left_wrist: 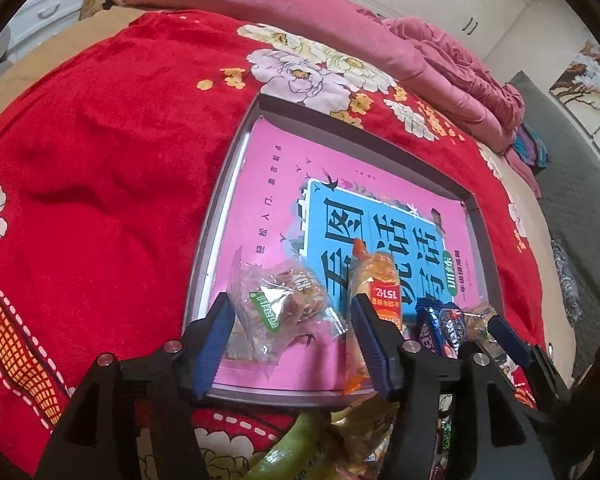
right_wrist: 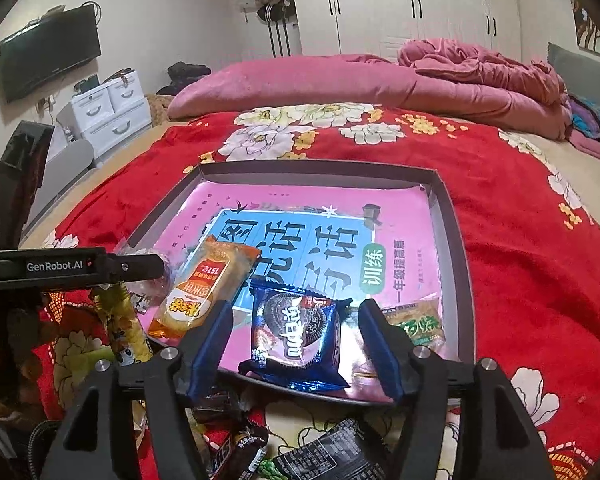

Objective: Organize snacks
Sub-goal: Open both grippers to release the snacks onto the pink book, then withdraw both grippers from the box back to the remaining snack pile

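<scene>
Snacks sit along the near edge of a shallow grey tray point(right_wrist: 456, 240) lined with a pink and blue booklet cover, the tray resting on a red floral bedspread point(right_wrist: 520, 260). Both grippers angle down toward that near edge, side by side, the left one seen side-on at the left of the right wrist view. The left gripper point(left_wrist: 296, 336) has its blue pads spread, a clear packet with a green label point(left_wrist: 276, 308) lying between them on the tray floor, neither pad pressing on it; an orange rice-cracker packet point(left_wrist: 380, 280) lies just beside its right finger. The right gripper point(right_wrist: 296, 348) is likewise parted, its pads standing clear on either side of a dark blue Oreo packet point(right_wrist: 296, 332), which lies flat in the tray and overhangs its near rim slightly. A green snack packet point(right_wrist: 416, 320) lies at the tray's near right corner. More wrapped sweets and a black packet point(right_wrist: 328, 456) lie loose on the bedspread below the tray.
</scene>
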A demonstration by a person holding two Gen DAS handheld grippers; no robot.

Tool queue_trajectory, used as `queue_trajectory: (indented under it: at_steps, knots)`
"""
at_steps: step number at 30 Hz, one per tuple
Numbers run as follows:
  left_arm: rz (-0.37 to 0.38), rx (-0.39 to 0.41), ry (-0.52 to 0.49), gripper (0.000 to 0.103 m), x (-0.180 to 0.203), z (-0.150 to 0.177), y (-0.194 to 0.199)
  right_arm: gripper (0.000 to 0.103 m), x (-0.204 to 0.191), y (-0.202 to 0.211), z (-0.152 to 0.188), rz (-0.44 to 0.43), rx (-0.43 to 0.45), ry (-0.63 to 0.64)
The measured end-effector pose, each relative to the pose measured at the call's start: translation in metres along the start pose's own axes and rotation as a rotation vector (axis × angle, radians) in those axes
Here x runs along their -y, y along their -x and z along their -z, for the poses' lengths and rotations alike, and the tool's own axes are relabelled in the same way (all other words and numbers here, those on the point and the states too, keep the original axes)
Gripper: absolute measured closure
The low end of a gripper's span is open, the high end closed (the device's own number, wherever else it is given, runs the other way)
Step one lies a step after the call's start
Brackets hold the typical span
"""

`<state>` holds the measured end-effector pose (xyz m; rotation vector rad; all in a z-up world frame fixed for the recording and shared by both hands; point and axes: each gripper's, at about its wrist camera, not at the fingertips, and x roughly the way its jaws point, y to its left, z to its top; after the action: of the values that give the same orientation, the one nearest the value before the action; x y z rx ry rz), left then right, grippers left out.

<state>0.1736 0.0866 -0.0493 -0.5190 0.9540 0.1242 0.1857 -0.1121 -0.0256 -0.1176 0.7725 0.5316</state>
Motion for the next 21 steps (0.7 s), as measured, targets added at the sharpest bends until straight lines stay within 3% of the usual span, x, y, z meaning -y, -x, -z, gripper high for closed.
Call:
queue_trajectory:
  at_steps: [15,17,21]
  knots:
    - [-0.004,0.039,-0.009,0.036,0.007,0.000,0.020,0.030,0.008,0.005,-0.002,0.021,0.027,-0.033]
    - [-0.010,0.043,-0.012,0.029,0.008,0.000,0.022,0.027,0.008,0.006,-0.002,0.034,0.037,-0.030]
    - [-0.005,0.051,-0.014,0.028,0.011,0.000,0.026,0.025,0.010,0.011,-0.003,0.044,0.052,-0.035]
